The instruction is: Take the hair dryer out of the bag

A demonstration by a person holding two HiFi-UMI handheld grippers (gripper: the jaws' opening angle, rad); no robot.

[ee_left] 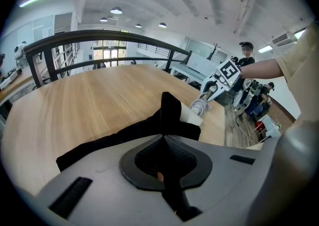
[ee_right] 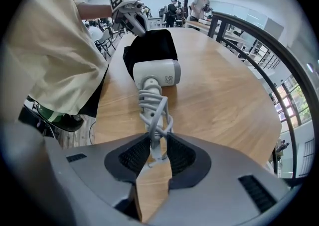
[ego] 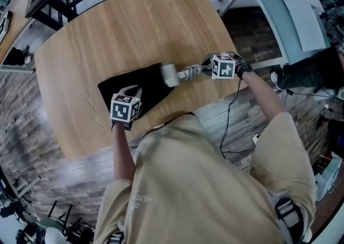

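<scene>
Hair dryer (ego: 172, 74): one, white, seen in the head view with its head at the right edge of the one black bag (ego: 141, 88) and its cord-wound handle reaching out to the right over the one wooden table (ego: 107, 38). Two tools show here, the left tool (ego: 129, 97) at the bag's near edge and the right tool (ego: 208, 69) at the handle's end, each with its marker cube; how their jaws stand cannot be read from this height. The left gripper view shows what the head view does not: the left tool (ee_left: 163, 156) has its jaws together, pinching a fold of the bag (ee_left: 144, 130), with a bit of the hair dryer (ee_left: 192, 116) showing white beyond the fabric and the right tool (ee_left: 213, 88) past it. The right gripper view alone shows the right tool (ee_right: 158, 151) clamped on the handle, wrapped in loops of grey cord (ee_right: 153, 108); the hair dryer (ee_right: 157, 74) head lies just in front of the bag (ee_right: 149, 46), which the left tool (ee_right: 134, 20) holds at its far side.
</scene>
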